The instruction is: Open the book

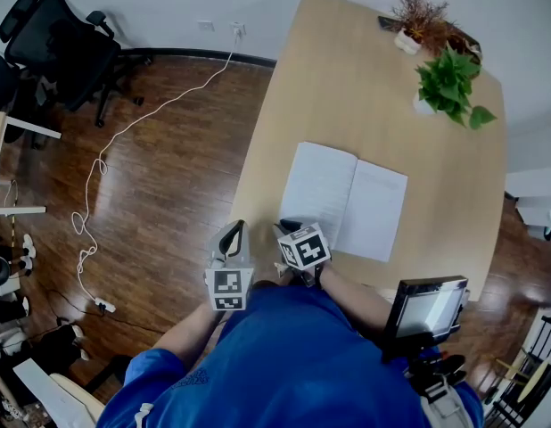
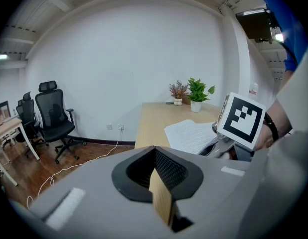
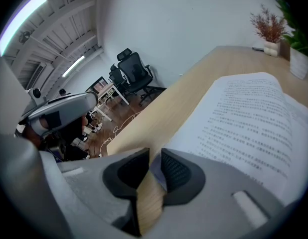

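While the book [image 1: 344, 199] is already lying open on the pale wooden table [image 1: 347, 87], a person in a blue top is standing at the near edge, holding a gripper in each hand. The right gripper [image 1: 289, 230] is pointing steeply down at the near-left corner of the left page. Its jaws are standing a little apart and pressing on nothing, and its own view is showing bare wood through the gap and printed paper spreading away toward 1 o'clock. Whether that corner is reaching in between the jaws or only lying just under them is hard to tell. The left gripper [image 1: 233, 237] is hanging just beside its partner, at 9 o'clock from it and out over the table's edge, its jaws together with nothing between them.

From the head camera, the book is lying at 1 o'clock from the right gripper, its spine running roughly from 12 to 6 o'clock and the spread stretching toward 3 o'clock. The right gripper is the nearer one, at the page's corner, while the left gripper is sitting clear of the paper. Judging by how the pages are lying, the opening is looking done, and the coming move is likely turning on drawing the right gripper back toward 7 o'clock without dragging the sheet. A green plant [image 1: 449, 83] and a pot of dried stems [image 1: 418, 16] are standing at the far end, well apart from the book.
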